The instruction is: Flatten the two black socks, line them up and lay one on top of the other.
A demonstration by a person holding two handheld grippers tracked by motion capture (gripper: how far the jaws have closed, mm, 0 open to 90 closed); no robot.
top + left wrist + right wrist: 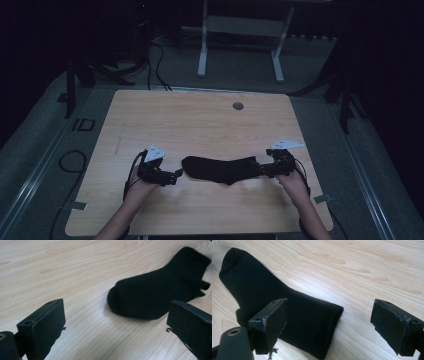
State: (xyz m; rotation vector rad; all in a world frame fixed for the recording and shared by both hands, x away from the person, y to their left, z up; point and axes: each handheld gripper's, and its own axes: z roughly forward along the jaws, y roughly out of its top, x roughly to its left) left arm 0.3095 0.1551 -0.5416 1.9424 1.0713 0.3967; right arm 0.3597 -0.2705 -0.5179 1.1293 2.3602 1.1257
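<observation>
**Black sock laid out between two open grippers**

A black sock (pixel 222 170) lies flat on the wooden table (pixel 200 125), stretched sideways near the person's edge. The left gripper (pixel 176 175) sits just beside the sock's toe end, its jaws spread wide with bare wood between them. The right gripper (pixel 260 169) is at the cuff end, jaws also wide apart, one of them over the ribbed cuff (pixel 317 327). Neither grips the fabric, and a hand (pixel 295 184) holds each tool

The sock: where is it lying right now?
The sock lies flat on the table, toward its near edge in the high view, between the left gripper and right gripper.
</observation>
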